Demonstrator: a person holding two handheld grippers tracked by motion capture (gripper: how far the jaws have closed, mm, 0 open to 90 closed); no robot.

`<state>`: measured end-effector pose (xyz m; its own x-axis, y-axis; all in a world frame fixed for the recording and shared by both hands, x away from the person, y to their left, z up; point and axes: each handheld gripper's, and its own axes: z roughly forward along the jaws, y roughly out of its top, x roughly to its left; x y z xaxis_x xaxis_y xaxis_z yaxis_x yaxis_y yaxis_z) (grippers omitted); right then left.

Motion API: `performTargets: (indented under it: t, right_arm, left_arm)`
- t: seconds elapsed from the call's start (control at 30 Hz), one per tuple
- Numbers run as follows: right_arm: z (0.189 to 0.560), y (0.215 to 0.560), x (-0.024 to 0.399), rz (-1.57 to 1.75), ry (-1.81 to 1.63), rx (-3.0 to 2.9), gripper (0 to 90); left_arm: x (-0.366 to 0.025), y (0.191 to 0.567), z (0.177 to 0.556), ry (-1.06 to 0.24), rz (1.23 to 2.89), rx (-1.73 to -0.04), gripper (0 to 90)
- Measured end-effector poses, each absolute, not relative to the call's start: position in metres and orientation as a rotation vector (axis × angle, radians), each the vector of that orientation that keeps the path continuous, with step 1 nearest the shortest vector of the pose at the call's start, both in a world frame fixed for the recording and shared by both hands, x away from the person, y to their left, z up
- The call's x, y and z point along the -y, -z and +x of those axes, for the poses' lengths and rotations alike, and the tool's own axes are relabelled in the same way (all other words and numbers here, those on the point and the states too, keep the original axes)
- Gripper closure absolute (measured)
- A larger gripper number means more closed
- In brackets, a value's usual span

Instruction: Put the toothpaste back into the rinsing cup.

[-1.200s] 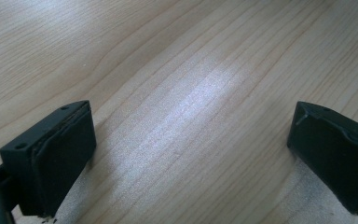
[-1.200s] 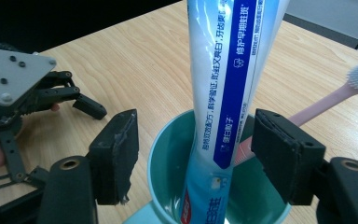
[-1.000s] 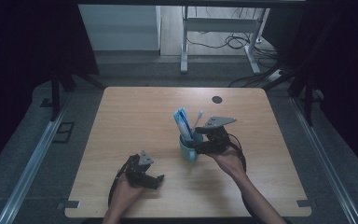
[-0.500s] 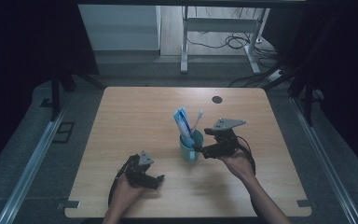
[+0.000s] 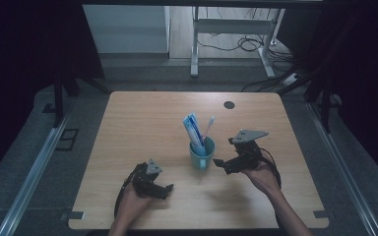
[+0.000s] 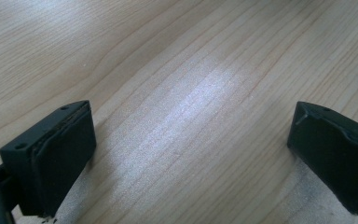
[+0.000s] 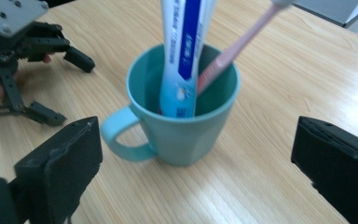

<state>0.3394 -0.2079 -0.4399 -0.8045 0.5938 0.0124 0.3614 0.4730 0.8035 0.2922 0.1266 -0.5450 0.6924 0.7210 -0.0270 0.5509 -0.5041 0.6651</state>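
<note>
Teal plastic mug with a side handle (image 5: 202,156) stands upright on the pale wooden table (image 5: 142,118), directly ahead of the right tongs (image 5: 225,165) and just off their tips. Jaws of the right tongs have just been opening and now stand wide, nothing between the pads; in the right gripper view the mug (image 7: 182,119) sits beyond and between the two black jaws, clear of both. Judgement: a release, with the mug set down and the tongs drawing clear of it.

Inside the mug: a white-and-blue toothpaste tube (image 5: 193,129) and a pink toothbrush (image 5: 207,127), both leaning on the rim, heads up. They rest that way because the mug wall is their only support; the tube leans toward the far side from the right tongs, the brush tilts the other way. Mug handle points toward the left tongs (image 5: 163,189), as the right gripper view shows.

Left tongs rest low on the table, well to the left of the mug, jaws spread wide and empty; left gripper view gives bare wood grain (image 6: 177,93) between the pads. Judgement: parked, idle, out of the working hand's way
</note>
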Motion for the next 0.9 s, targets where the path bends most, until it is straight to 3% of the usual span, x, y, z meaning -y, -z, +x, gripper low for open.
performTargets:
  t: [0.9]
  right_arm:
    - [0.313, 0.476, 0.267, 0.962, -1.161, -2.368, 0.0]
  left_arm:
    - [-0.126, 0.545, 0.292, -0.333, 2.240, -0.970, 1.1]
